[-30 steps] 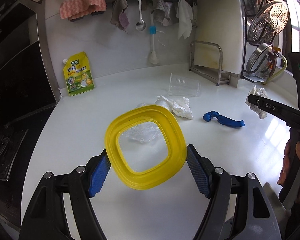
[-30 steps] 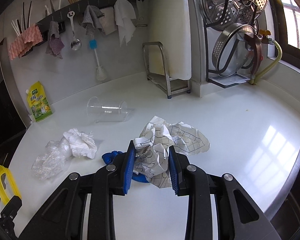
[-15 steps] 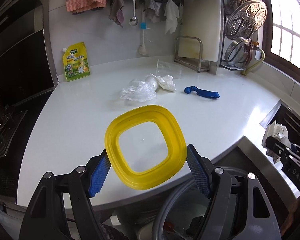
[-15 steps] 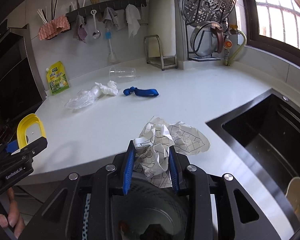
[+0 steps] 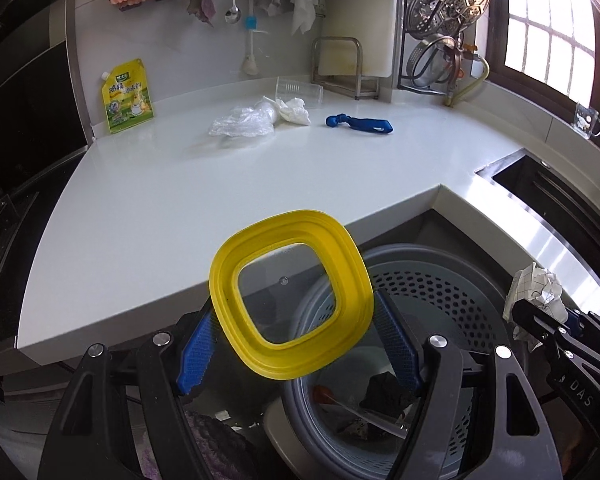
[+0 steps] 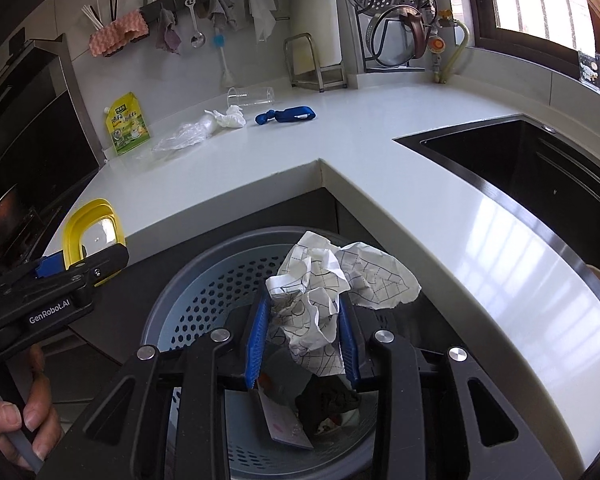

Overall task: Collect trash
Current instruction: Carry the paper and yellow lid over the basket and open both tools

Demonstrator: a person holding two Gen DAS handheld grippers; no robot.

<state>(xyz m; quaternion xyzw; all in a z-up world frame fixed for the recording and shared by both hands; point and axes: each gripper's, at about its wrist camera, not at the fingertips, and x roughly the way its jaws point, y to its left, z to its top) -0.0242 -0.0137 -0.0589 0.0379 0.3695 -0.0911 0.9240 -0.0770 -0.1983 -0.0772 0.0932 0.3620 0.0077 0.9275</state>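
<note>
Right gripper (image 6: pixel 303 326): blue pads closed on a crumpled sheet of grid-printed paper (image 6: pixel 332 284), jaws narrow, wad bulging up and to the right. Position: directly over the open mouth of the perforated grey bin (image 6: pixel 188 288). A second ago this gripper and its paper were over the counter beside the blue item; now the bin fills the view beneath it.

Left gripper (image 5: pixel 290 342): pads set wide, pressing both side edges of a yellow lid (image 5: pixel 290 294) with a clear centre, held tilted. Position: at the near rim of the bin, just off the counter edge. Earlier it hung over mid-counter.

Bin contents: a dark wad, a flat card-like piece, other scraps not identifiable.

White counter (image 5: pixel 172 200), remaining items: crinkled clear plastic bag (image 5: pixel 242 122), white tissue wad (image 5: pixel 294 110) touching it, blue knotted item (image 5: pixel 358 123) to the right, clear cup (image 5: pixel 298 90) on its side behind, yellow pouch (image 5: pixel 127 96) upright at the wall.

Assessment: both loads have arrived at the drop point; release is likely next. Several counter items await later trips.
</note>
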